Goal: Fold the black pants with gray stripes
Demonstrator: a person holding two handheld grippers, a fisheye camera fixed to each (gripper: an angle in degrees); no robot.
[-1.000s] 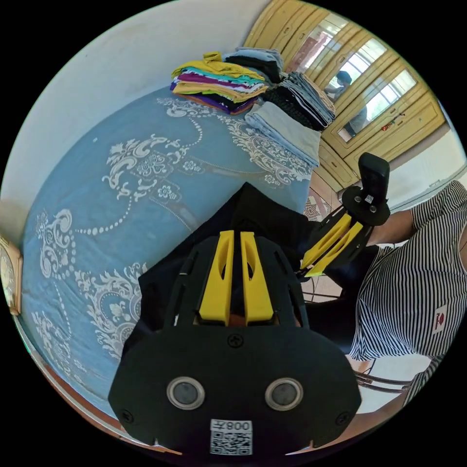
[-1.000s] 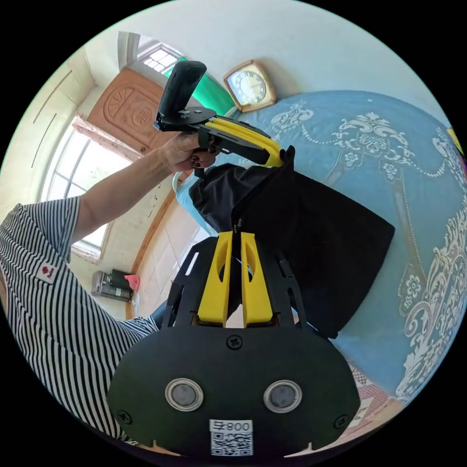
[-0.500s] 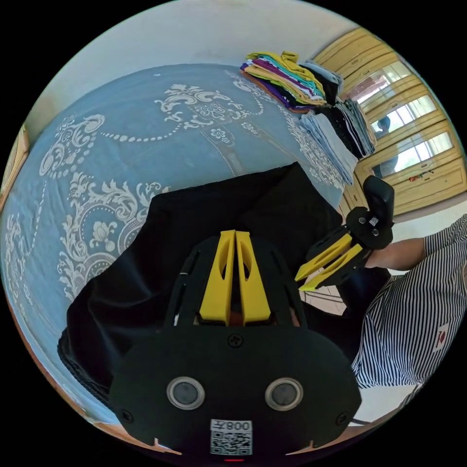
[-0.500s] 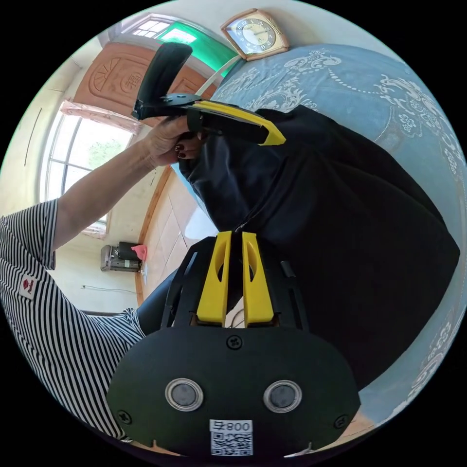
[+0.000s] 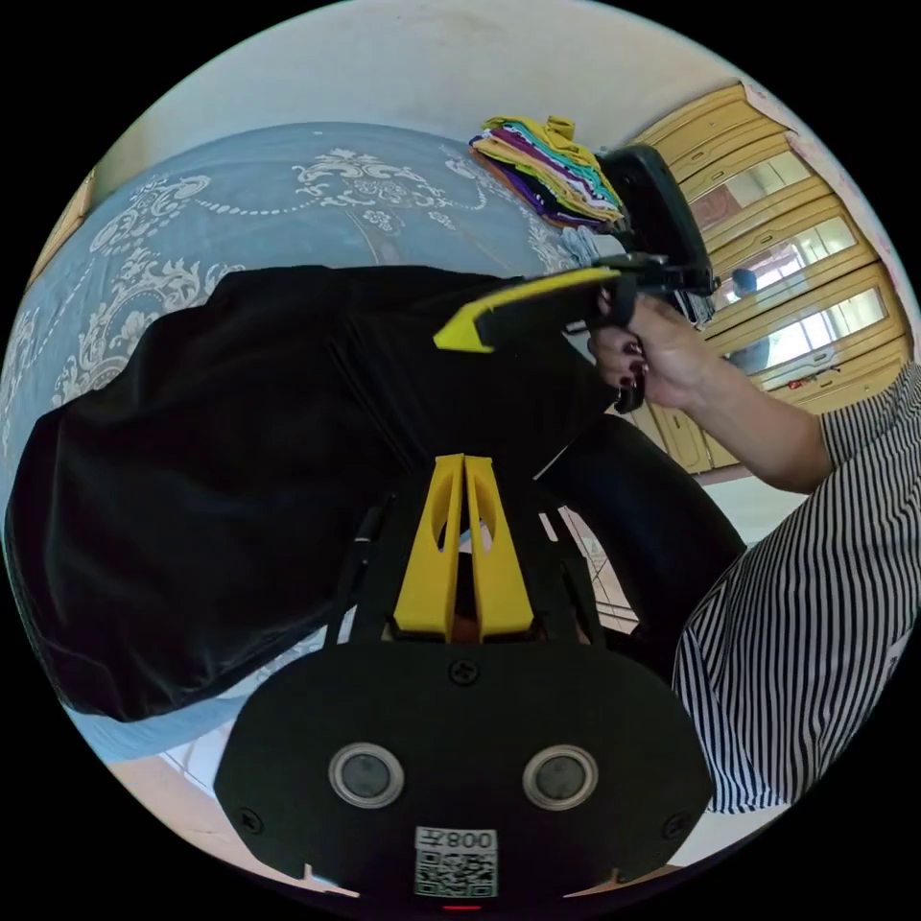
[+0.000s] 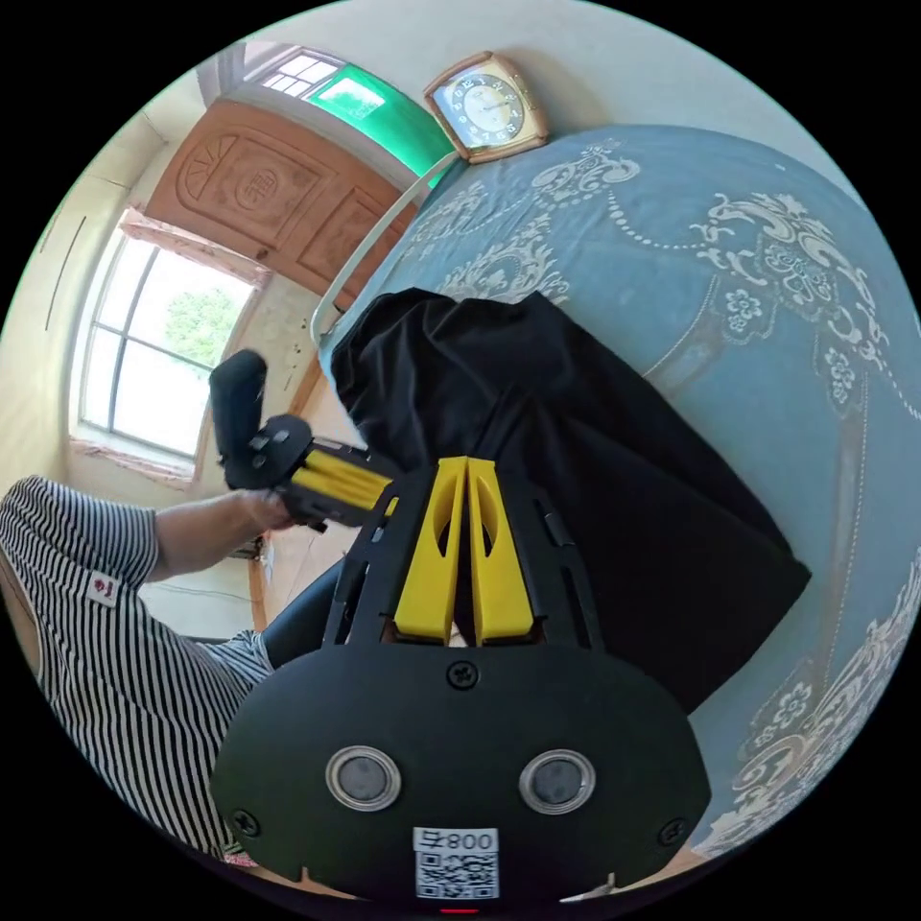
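Blue bedspread with white floral ornament, covering bed. Plain pale wall behind. Square clock leaning against wall at bed's edge. Carved wooden door with green transom above; daylit window beside. Yellow wooden wardrobe with mirrored panels. Stack of folded clothes on bed's far corner.

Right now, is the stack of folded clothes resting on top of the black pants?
No, the stack of folded clothes sits apart on the blue bedspread, beyond the black pants.
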